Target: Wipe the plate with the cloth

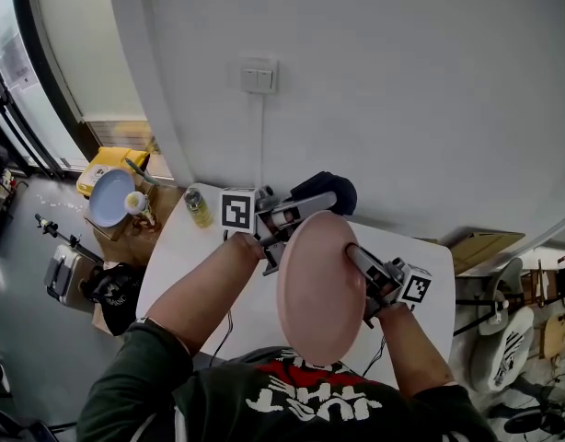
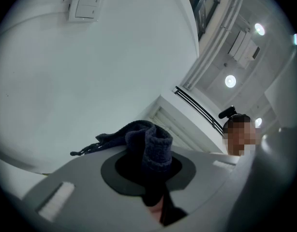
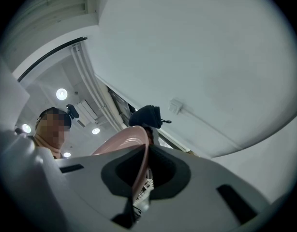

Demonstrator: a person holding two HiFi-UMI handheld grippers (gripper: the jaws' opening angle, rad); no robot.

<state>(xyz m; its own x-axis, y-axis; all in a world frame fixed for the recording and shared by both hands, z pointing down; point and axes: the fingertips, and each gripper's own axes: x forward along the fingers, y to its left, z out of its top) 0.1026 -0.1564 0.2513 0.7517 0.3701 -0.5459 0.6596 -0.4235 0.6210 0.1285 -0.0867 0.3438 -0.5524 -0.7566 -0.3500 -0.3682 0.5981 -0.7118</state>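
In the gripper views, jaws plainly clamp cloth (image 2: 148,144) and plate (image 3: 121,143) edge.

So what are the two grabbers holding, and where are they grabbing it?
The right gripper pinches the round pink plate by its rim. The left gripper clamps the dark blue knitted cloth by a bunched fold.

pink plate (image 1: 319,288), navy cloth (image 1: 326,191) (knitted)

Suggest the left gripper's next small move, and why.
Probably sweep the cloth across the plate. The left gripper is shut on the cloth at the plate's far edge; the right gripper clamps the rim, holding the plate raised.
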